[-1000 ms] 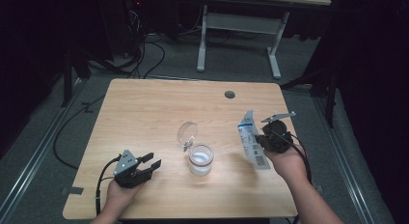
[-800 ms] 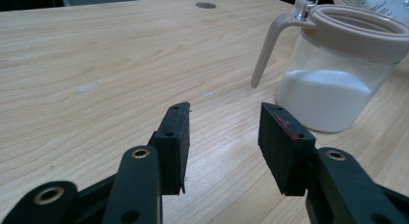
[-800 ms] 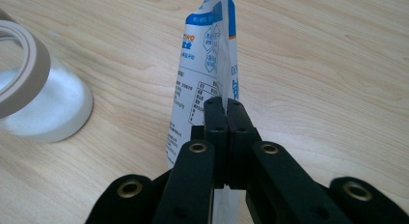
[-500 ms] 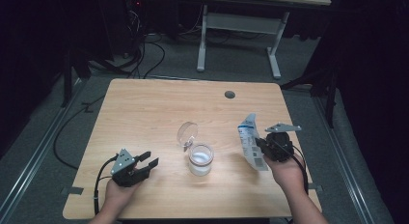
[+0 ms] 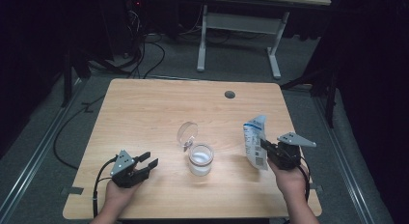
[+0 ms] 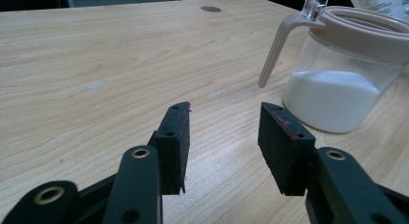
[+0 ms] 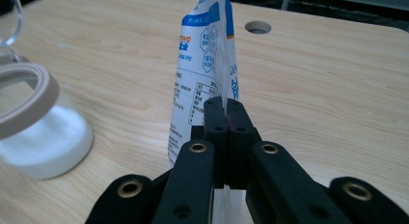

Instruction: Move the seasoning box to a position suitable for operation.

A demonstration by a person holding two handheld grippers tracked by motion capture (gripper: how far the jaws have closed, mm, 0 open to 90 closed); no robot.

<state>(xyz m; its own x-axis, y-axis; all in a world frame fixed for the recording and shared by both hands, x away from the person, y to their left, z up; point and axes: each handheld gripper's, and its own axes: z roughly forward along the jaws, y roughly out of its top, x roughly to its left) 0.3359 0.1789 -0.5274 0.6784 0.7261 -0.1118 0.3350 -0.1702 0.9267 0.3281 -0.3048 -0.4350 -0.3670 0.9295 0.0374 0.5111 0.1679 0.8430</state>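
A clear jar (image 5: 200,160) of white powder with a beige rim stands mid-table, its round lid (image 5: 187,133) flipped up behind it. To its right a white-and-blue pouch (image 5: 255,142) stands upright, and my right gripper (image 5: 264,146) is shut on its edge. In the right gripper view the jaws (image 7: 225,105) pinch the pouch (image 7: 202,55), with the jar (image 7: 38,132) at the left. My left gripper (image 5: 149,160) rests low near the front left, open with nothing in it. Seen from the left gripper view, its jaws (image 6: 224,122) point past the jar (image 6: 337,89).
The wooden table (image 5: 144,108) has a round cable hole (image 5: 229,94) near its far edge. Beyond it stand a white desk frame (image 5: 236,40) and cables on the dark floor. Bare wood lies between the left gripper and the jar.
My right hand has brought the pouch down and a little toward the table's front edge, still gripped. The left gripper and the jar have stayed put.
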